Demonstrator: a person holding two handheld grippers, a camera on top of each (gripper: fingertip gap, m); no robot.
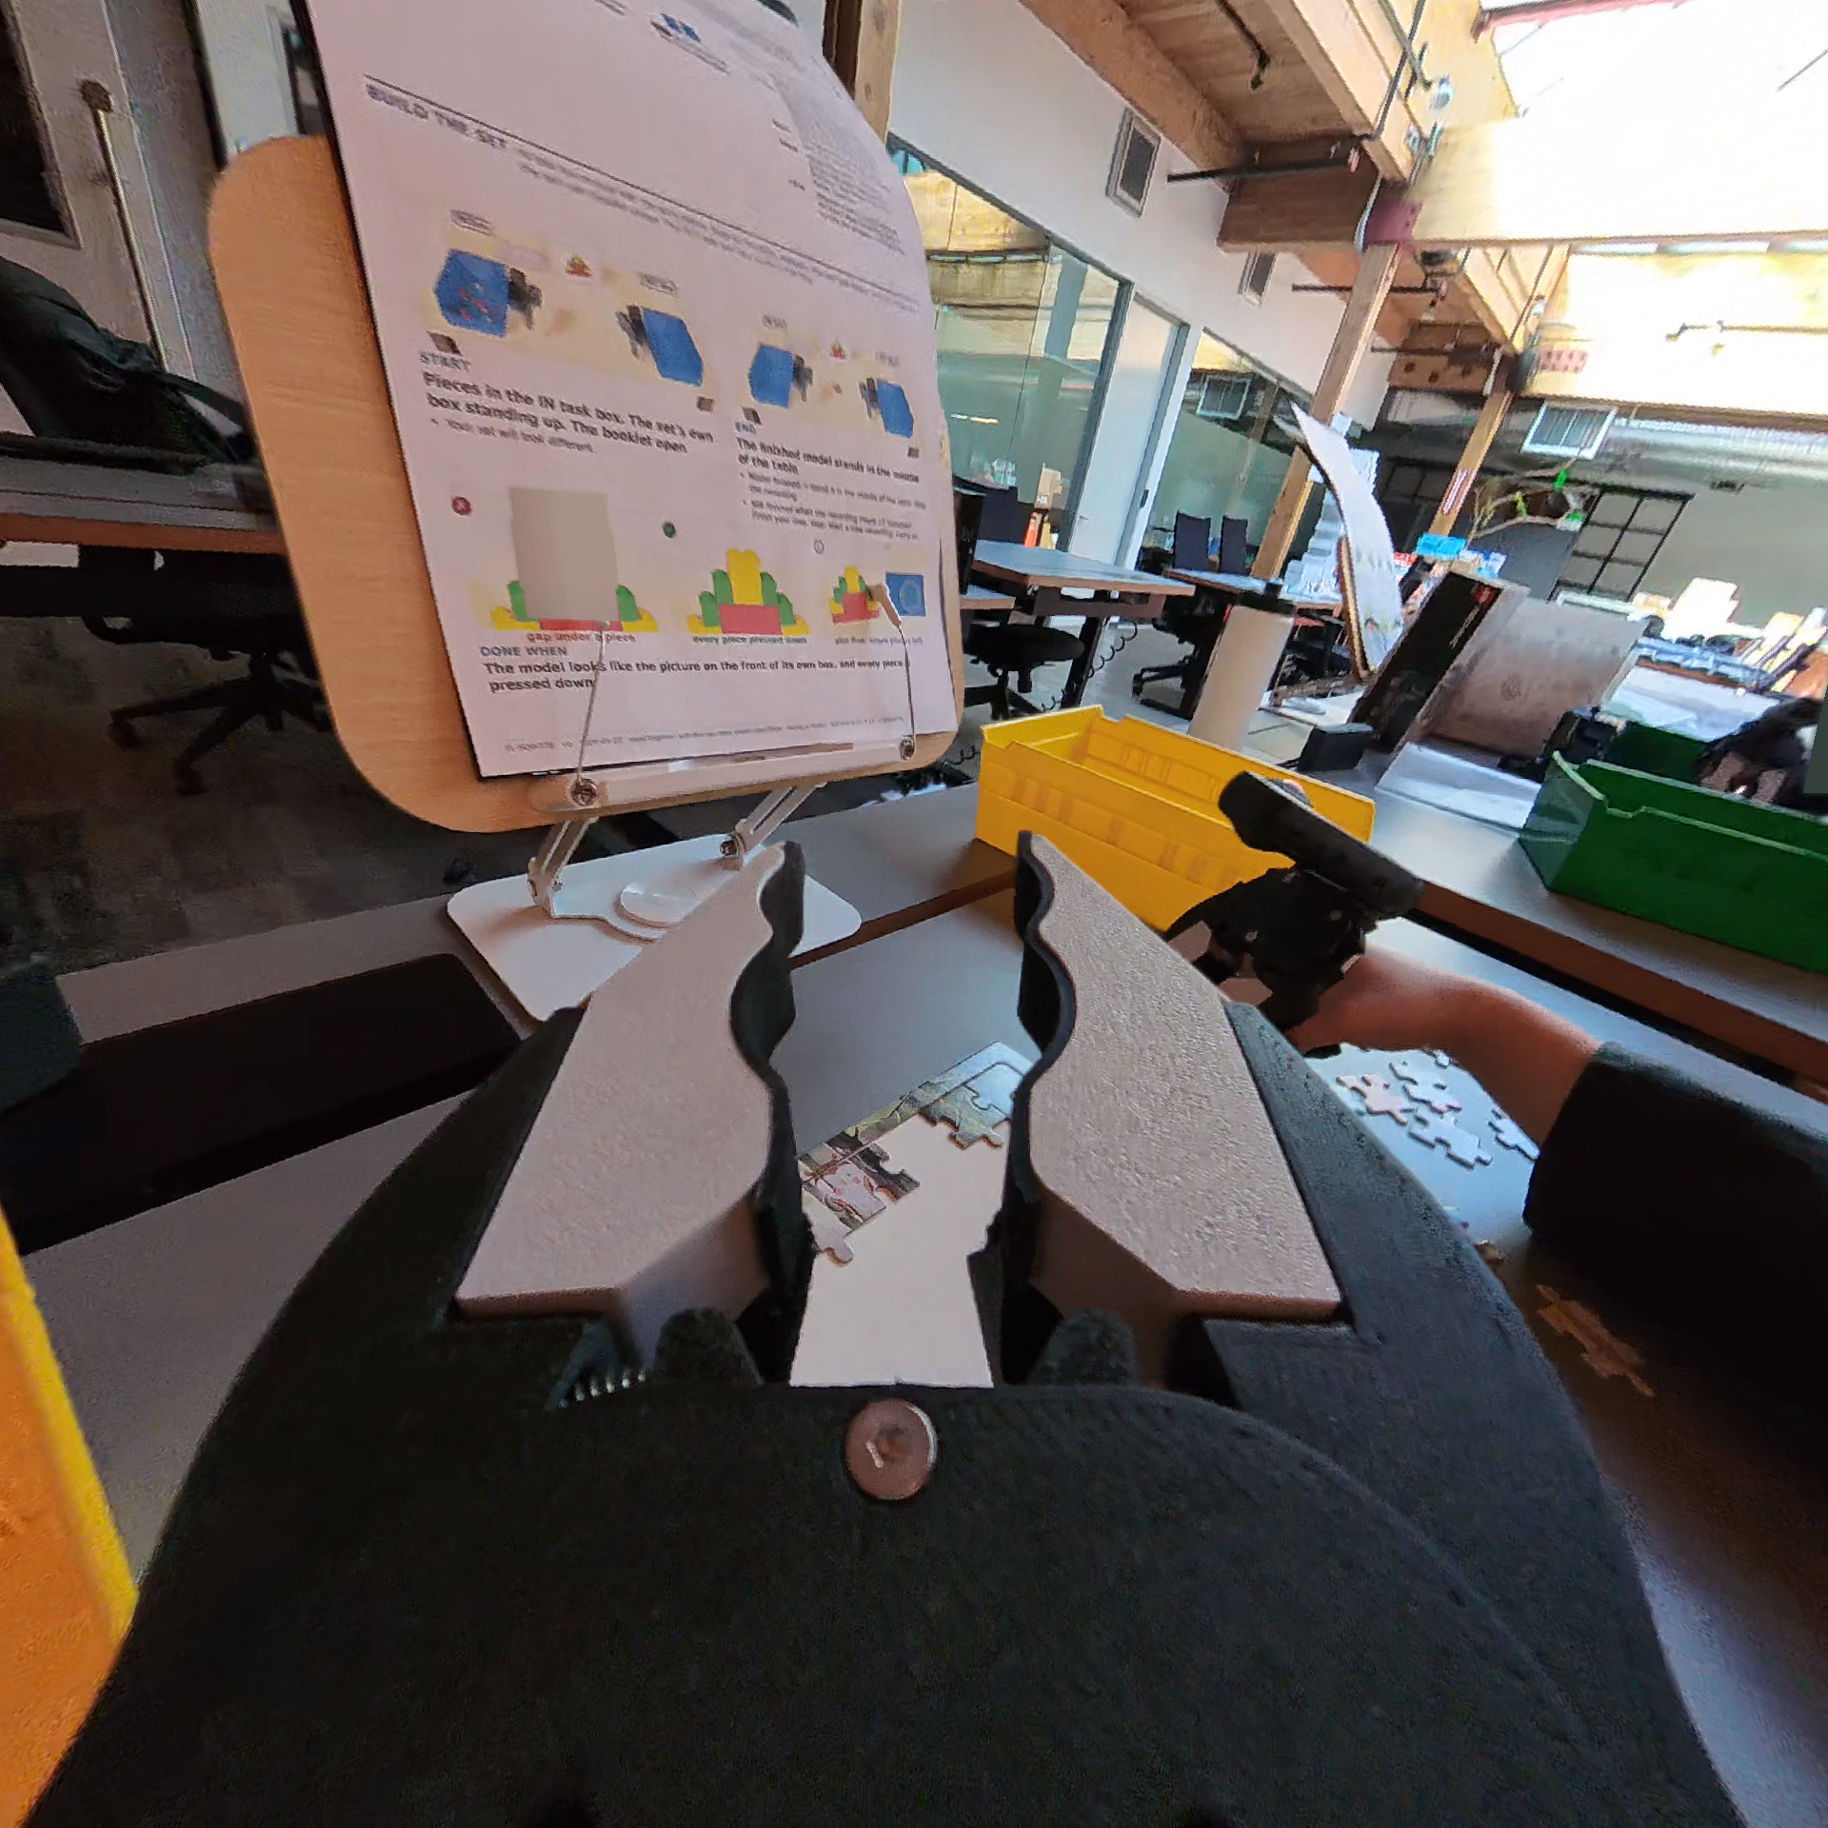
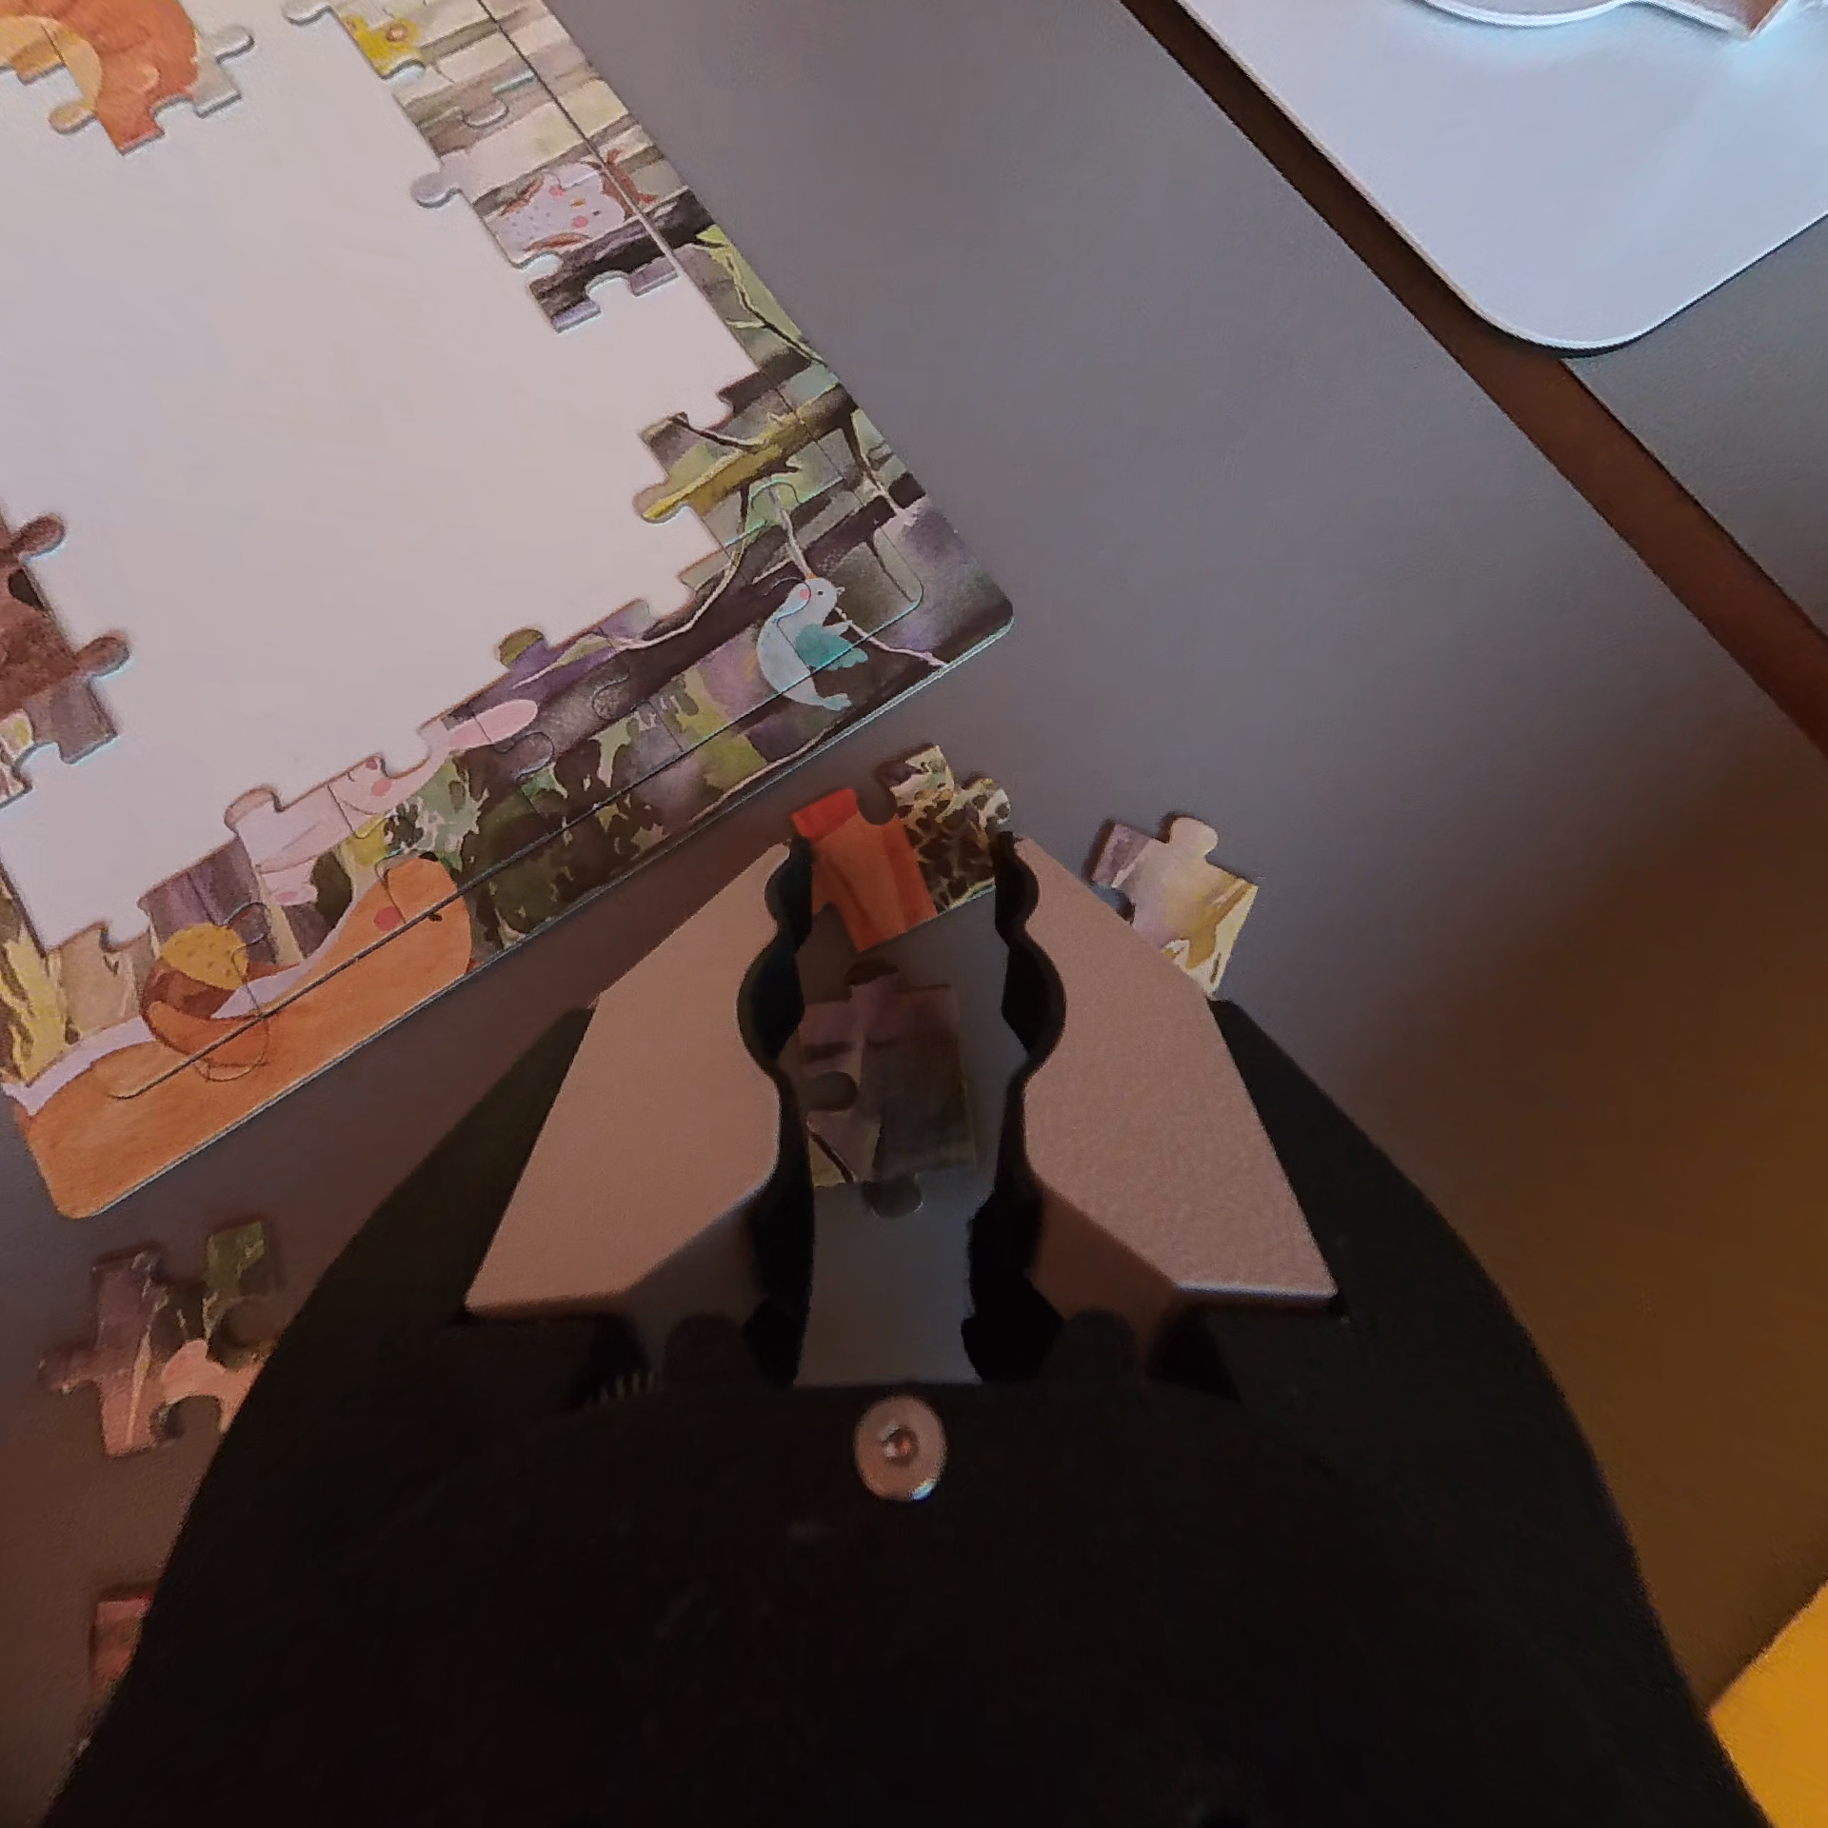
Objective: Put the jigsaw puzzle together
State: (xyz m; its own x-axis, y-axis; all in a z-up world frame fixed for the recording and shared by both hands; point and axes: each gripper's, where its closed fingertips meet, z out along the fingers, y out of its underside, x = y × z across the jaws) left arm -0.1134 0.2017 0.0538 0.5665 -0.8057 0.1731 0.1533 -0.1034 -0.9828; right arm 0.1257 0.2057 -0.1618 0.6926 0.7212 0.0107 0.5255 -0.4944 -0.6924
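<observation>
The right gripper (image 2: 895, 851) is seen part open above loose pieces (image 2: 895, 870) on the grey surface (image 2: 1286, 594), just beside the jigsaw puzzle (image 2: 554, 772); contact cannot be told. The puzzle's far side is cut off. The left gripper (image 1: 905, 870) is held wide apart, empty; only there are an instruction sheet (image 1: 643, 396) and a yellow bin (image 1: 1118, 791) shown.

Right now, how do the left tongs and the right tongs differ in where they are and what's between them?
The left tongs are raised, pointing out across the table toward the document stand, while the right tongs point down at loose puzzle pieces beside the puzzle. The left tongs have nothing between their tips; the right tongs straddle an orange piece. Both are open.
</observation>
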